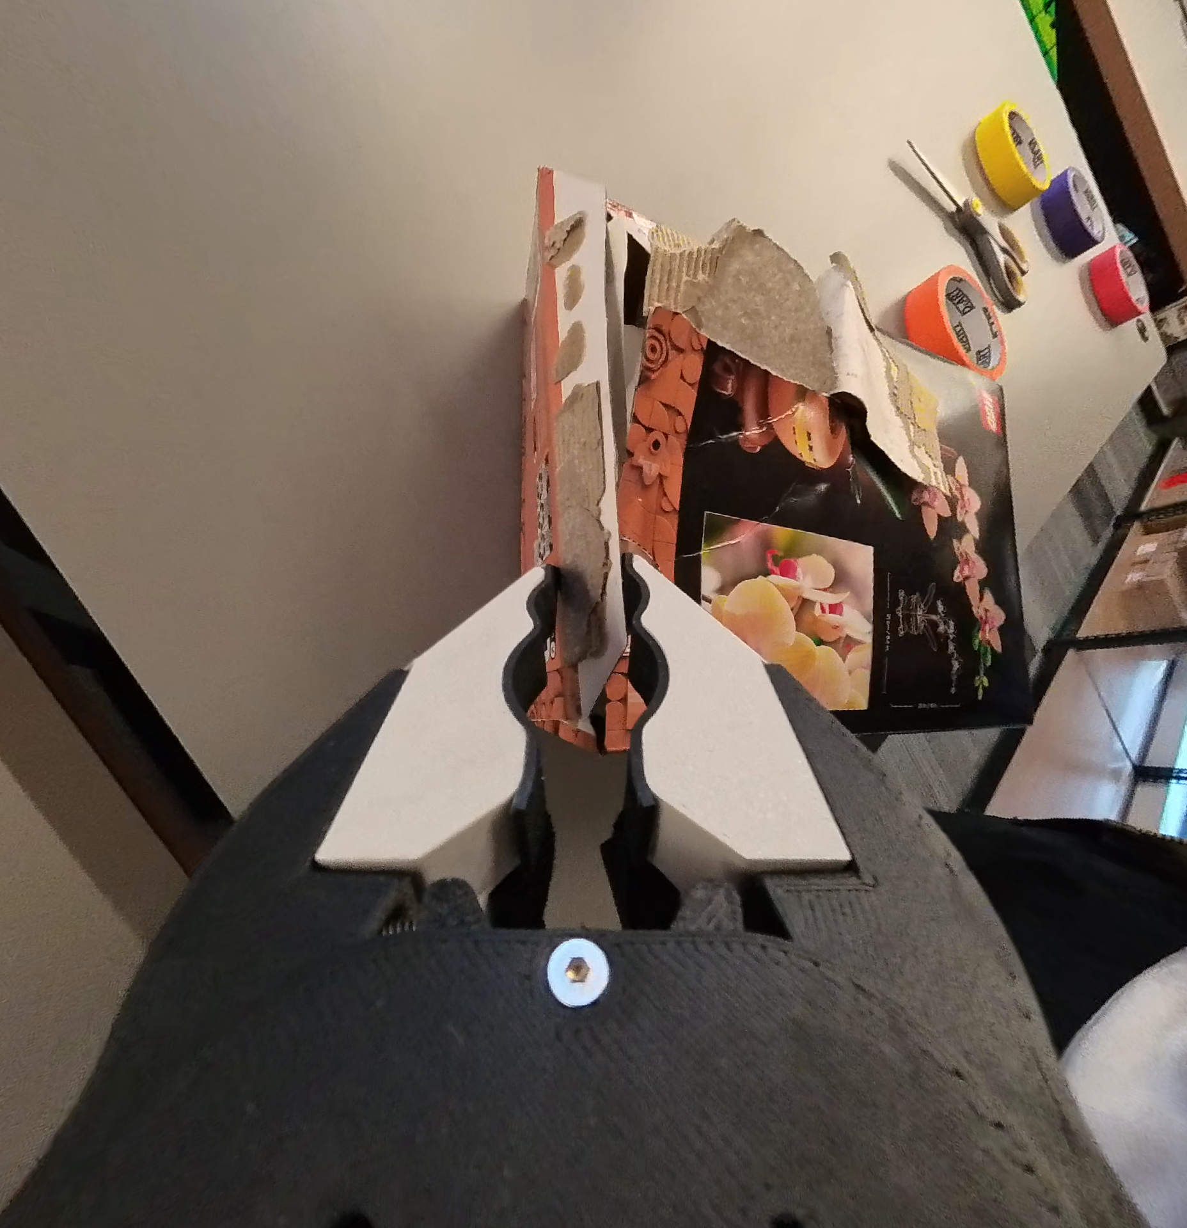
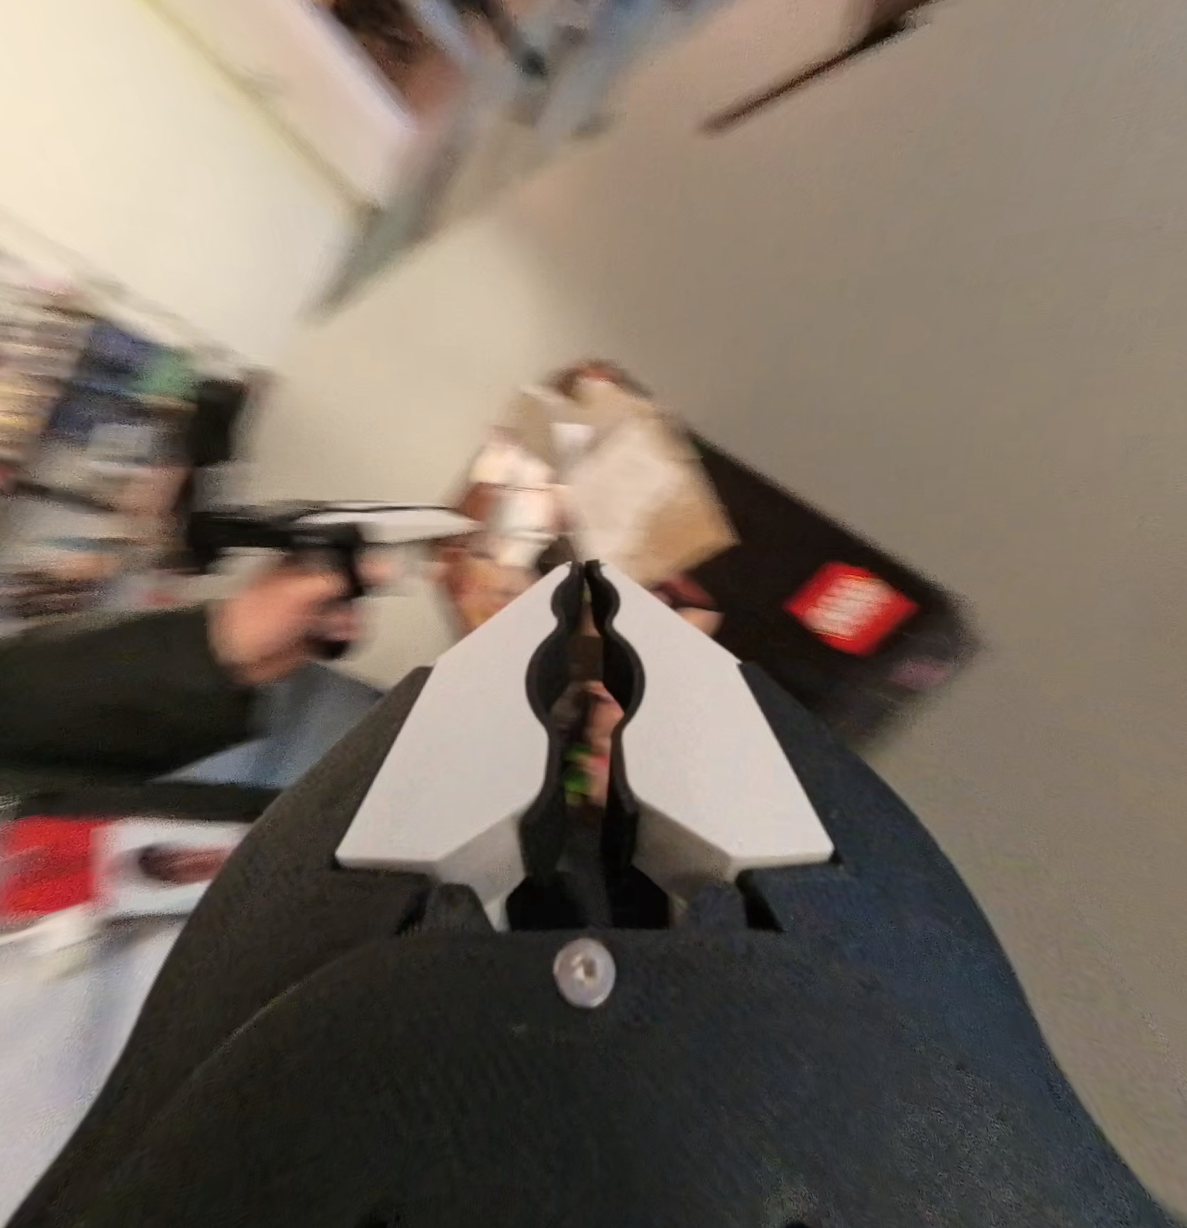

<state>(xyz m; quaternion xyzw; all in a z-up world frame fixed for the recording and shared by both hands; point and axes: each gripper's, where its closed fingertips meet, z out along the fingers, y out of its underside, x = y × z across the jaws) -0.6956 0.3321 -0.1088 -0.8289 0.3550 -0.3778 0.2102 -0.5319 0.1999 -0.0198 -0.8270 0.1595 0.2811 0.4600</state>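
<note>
Left wrist view: my left claw (image 1: pixel 587 571) clamps the torn flap (image 1: pixel 587 465) of a flower-printed cardboard box (image 1: pixel 843 531).
Right wrist view: my right claw (image 2: pixel 585 565) is clenched on the blurred box's edge.

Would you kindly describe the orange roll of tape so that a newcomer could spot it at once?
Start at the torn cardboard box with flower pictures, whose flap sits between the left gripper fingers. On the pale surface just beyond the box's far right corner lies the orange tape roll. It is the roll nearest the box; the yellow, purple and pink rolls lie beyond the scissors.
</note>
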